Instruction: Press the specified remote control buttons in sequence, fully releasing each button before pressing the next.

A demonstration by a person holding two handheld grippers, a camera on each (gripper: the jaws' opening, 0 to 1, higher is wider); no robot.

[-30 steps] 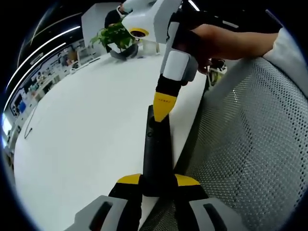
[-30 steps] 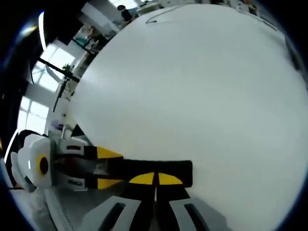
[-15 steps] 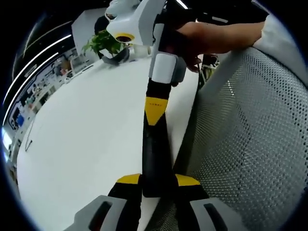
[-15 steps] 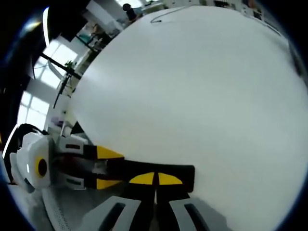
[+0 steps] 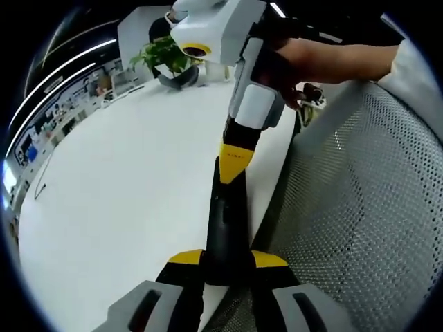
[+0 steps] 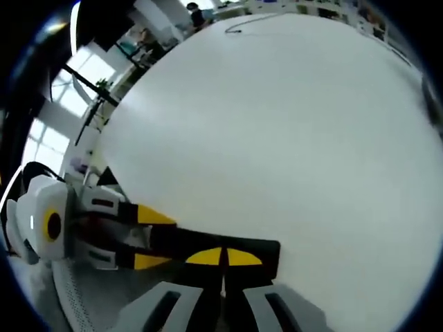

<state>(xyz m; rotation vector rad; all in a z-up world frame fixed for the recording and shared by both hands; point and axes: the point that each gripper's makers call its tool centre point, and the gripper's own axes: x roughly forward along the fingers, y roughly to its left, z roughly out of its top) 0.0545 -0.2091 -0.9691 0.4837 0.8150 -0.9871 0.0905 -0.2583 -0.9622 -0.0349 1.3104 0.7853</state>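
Since half a second ago the right tool point(image 5: 234, 160) has slid back toward the slim matte-black remote control point(image 5: 225, 228)'s far end. The left tool point(image 5: 227, 266) pinches the remote's near end; its long axis points away over the smooth white table point(image 5: 118, 187). The right tool's yellow tips point(image 6: 223, 257) are pressed together on the remote.

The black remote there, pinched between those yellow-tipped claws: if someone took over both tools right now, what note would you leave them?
Left gripper: shut on the remote, holding its near end over the white table.
Right gripper: jaws closed together, yellow tips down on the remote's upper face, apparently mid-press.
Which buttons are done cannot be read.
Left: lift off fully, then continue the sequence.
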